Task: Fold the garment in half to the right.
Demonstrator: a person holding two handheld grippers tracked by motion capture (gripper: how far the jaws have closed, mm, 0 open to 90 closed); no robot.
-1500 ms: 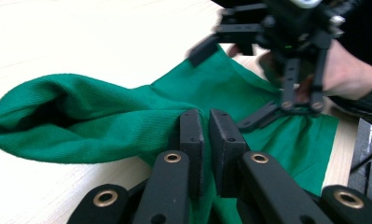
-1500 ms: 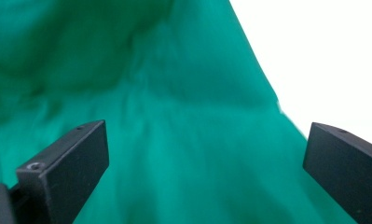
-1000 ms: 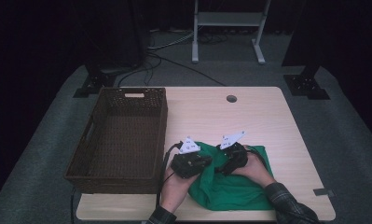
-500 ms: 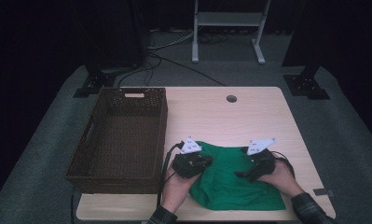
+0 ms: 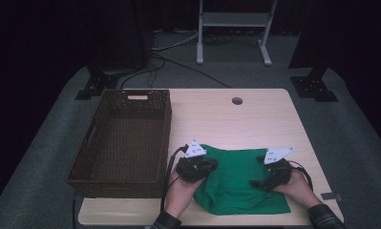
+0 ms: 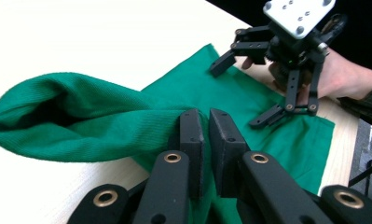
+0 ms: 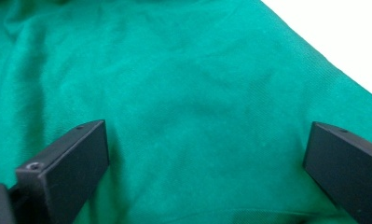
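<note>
A green cloth (image 5: 240, 183) lies spread on the near half of the wooden table (image 5: 226, 119). At its left end my left gripper (image 5: 211, 165) is shut on the cloth, and a loose fold (image 6: 72, 121) bulges up beside the closed jaws (image 6: 206, 119). My right gripper (image 5: 256, 171) stands open at the cloth's right part, jaws wide and tips resting on or just over the fabric (image 7: 197, 93). The left gripper view shows that right gripper (image 6: 235, 97) farther off, spread over the flat cloth, held by a hand (image 6: 342, 79).
A dark woven basket (image 5: 121, 183) stands on the table's left side, nothing visible inside it. A round cable hole (image 5: 237, 100) sits near the table's far edge. Dark stands and cables lie on the floor beyond.
My right gripper has slid to the right across the cloth, away from the left one, and the cloth now lies wider and flatter. The left gripper has stayed put.
</note>
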